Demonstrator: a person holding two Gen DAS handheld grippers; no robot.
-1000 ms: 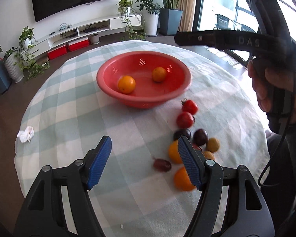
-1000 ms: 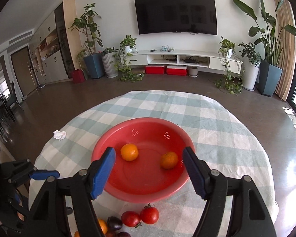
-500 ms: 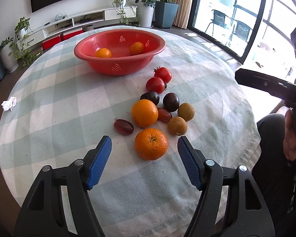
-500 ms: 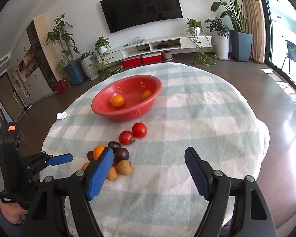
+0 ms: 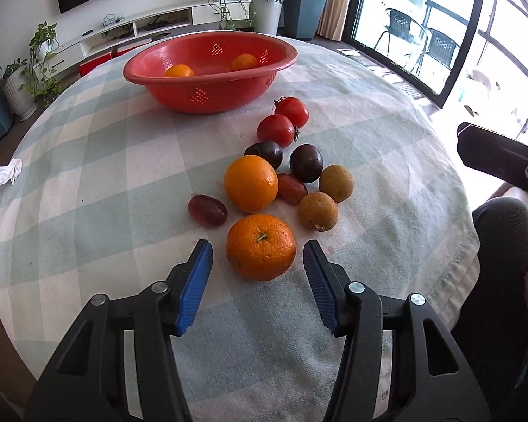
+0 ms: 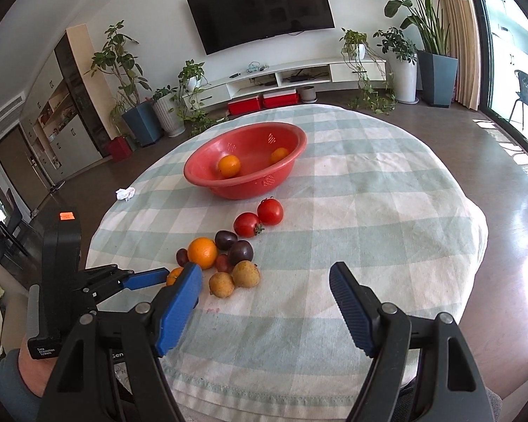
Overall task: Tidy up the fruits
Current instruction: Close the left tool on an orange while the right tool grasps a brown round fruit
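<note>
White print — "Data Acquisition System" — left gripper (image 6: 151, 279).

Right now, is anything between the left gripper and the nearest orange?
No. The left gripper is open, with the nearest orange just ahead between its fingertips and only bare tablecloth beside it. The grape lies farther off.

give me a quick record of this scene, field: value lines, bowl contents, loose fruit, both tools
surface: round table with checked cloth
bowl: red bowl, far side of the fruit cluster
in bowl: two oranges, one and another
loose fruit: near orange, second orange, two tomatoes, two dark plums, two brown round fruits, two small reddish oval fruits
left tool: open, fingers either side of the near orange, not touching it
right tool: open, holding nothing
other: crumpled tissue at the table edge
</note>
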